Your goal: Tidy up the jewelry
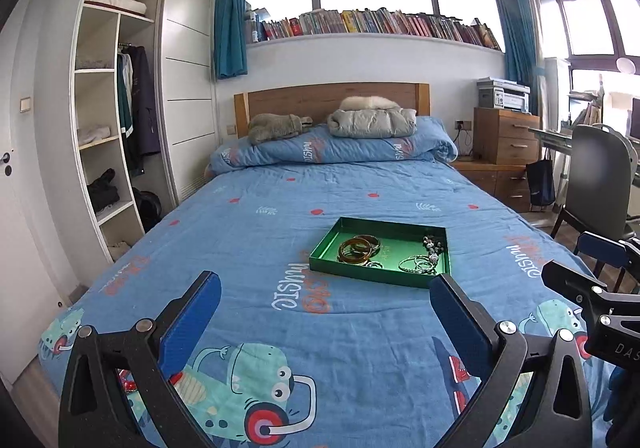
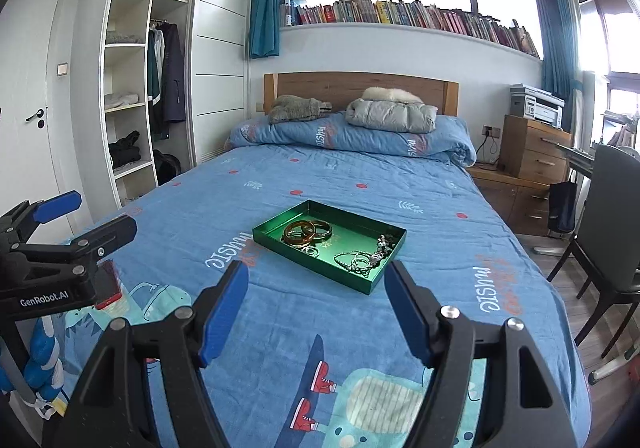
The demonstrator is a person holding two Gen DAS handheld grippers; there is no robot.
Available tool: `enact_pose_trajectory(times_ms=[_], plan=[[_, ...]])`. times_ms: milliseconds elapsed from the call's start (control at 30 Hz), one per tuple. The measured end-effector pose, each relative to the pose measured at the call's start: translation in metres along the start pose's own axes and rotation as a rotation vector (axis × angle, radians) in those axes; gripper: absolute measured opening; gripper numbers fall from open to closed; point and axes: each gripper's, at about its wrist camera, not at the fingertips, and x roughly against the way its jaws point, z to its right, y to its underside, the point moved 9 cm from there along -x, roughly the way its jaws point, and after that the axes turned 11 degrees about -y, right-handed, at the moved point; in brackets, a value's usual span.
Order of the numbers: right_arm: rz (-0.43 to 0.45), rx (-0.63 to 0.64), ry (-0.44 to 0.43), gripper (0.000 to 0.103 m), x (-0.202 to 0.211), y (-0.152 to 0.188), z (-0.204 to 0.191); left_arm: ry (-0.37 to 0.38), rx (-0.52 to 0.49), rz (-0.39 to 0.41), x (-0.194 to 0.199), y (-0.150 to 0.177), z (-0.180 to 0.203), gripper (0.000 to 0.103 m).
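I see both grippers, left (image 1: pixel 324 300) and right (image 2: pixel 316 290), gaping empty (right widest yet) short of the tray (image 1: pixel 352 269).

- The small pieces in the green tray (image 1: pixel 352 273) are staying too tiny to tell apart.
- The picture's right edge is cutting off the right hand-held gripper (image 1: pixel 600 264).
- The book spines (image 2: pixel 400 14) are blurring beyond reading.

I see a glossy green tray (image 1: pixel 378 273) holding amber-brown bangles (image 1: pixel 355 250) and silvery bracelets (image 1: pixel 417 264), on a blue bedspread (image 1: pixel 280 232) patterned with teal cartoon dinosaurs, red dots, white-orange lettering.
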Motion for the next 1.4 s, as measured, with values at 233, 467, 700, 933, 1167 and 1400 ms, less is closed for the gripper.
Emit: enact_pose_trajectory(times_ms=[233,467,700,933,1167,1400], plan=[[0.035,-0.003,0.021,0.069,0.025,-0.004,0.002,-0.004,0.011,0.032,0.023,-0.005,-0.008,0.103],[0.061,-0.009,0.042,0.069,0.04,-0.009,0.005,-0.008,0.018,0.058,0.035,-0.01,-0.012,0.103],[0.07,-0.003,0.05,0.069,0.045,-0.011,0.005,-0.011,0.023,0.066,0.038,-0.011,-0.015,0.103],[0.071,-0.002,0.053,0.069,0.047,-0.01,0.005,-0.008,0.023,0.064,0.039,-0.01,-0.016,0.103],[0.071,-0.004,0.053,0.069,0.047,-0.009,0.004,-0.009,0.025,0.063,0.04,-0.01,-0.017,0.103],[0.065,-0.009,0.053,0.069,0.051,-0.004,0.006,-0.01,0.023,0.06,0.042,-0.007,-0.018,0.103]])
